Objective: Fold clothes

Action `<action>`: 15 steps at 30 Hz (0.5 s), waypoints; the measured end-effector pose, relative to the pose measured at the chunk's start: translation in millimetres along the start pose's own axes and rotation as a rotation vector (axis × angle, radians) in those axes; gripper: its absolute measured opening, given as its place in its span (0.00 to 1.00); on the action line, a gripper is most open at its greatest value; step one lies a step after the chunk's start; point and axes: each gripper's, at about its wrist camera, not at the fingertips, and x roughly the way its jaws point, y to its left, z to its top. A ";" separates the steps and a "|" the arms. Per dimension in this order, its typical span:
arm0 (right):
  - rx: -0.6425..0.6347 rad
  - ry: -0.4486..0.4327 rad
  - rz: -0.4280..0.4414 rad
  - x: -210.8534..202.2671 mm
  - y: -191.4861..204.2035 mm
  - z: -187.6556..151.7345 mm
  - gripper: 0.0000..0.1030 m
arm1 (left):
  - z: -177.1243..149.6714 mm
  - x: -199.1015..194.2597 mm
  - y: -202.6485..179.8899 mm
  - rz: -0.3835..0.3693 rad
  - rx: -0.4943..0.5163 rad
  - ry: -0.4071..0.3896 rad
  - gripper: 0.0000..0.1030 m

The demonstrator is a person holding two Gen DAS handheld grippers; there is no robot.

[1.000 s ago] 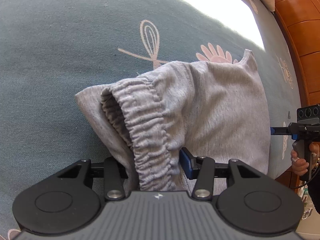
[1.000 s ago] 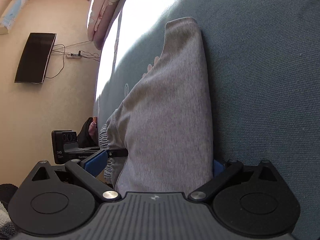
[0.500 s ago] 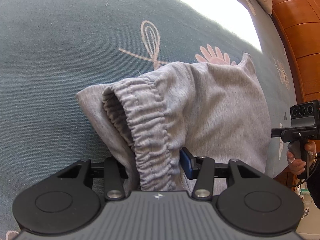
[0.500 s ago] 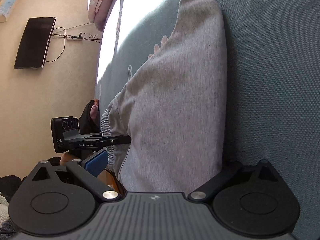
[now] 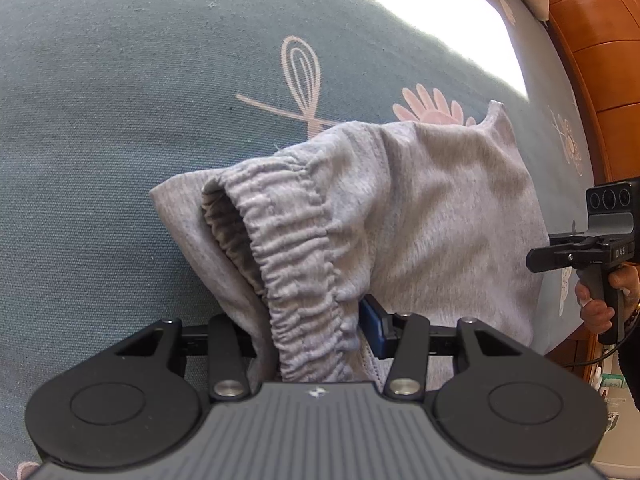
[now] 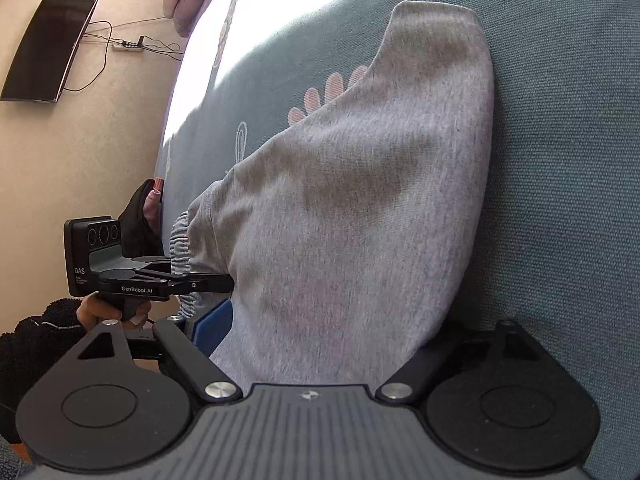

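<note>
Teal bedspread (image 5: 120, 120) with pink embroidered motifs covers the whole working surface; an orange wooden panel (image 5: 592, 40) borders it on one side, and in the right wrist view a beige wall carries a dark mounted screen (image 6: 44, 48) and a cabled power strip (image 6: 128, 45). Grey sweatpants (image 5: 440, 208), partly folded into a compact bundle, lie on the bedspread near its edge closest to both cameras. Left gripper (image 5: 316, 340): jaws drawn in on the gathered elastic waistband (image 5: 296, 248), which bunches up between them, a blue pad (image 5: 372, 326) pressing its side. Right gripper (image 6: 320, 344): jaws spread fairly wide, with the smooth folded edge of the sweatpants filling the gap; whether they actually press the fabric cannot be told. Each gripper appears in the other's view, held by a hand (image 5: 600, 304) on its pistol grip; the left-hand side shows a black fuzzy sleeve (image 6: 36, 340).
</note>
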 end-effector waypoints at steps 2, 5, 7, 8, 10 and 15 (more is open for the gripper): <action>0.067 -0.014 -0.030 -6.7 -14.7 -1.9 0.37 | 1.4 1.2 -3.0 0.018 -0.004 0.008 0.46; 0.135 -0.015 -0.031 -7.8 -33.5 -5.1 0.11 | 3.4 3.4 -9.4 0.054 -0.008 0.018 0.46; 0.124 -0.019 -0.038 -6.5 -30.9 -7.3 0.10 | 3.9 6.4 -18.9 0.109 -0.004 0.021 0.46; 0.103 -0.021 -0.061 -6.0 -25.5 -8.4 0.10 | 4.1 8.0 -23.7 0.137 -0.002 0.021 0.47; 0.062 -0.025 -0.105 -4.8 -14.9 -10.4 0.11 | 4.9 11.4 -32.2 0.187 -0.007 0.023 0.47; 0.025 -0.026 -0.151 -2.2 -1.4 -10.4 0.11 | 2.7 15.7 -42.2 0.250 -0.025 0.004 0.51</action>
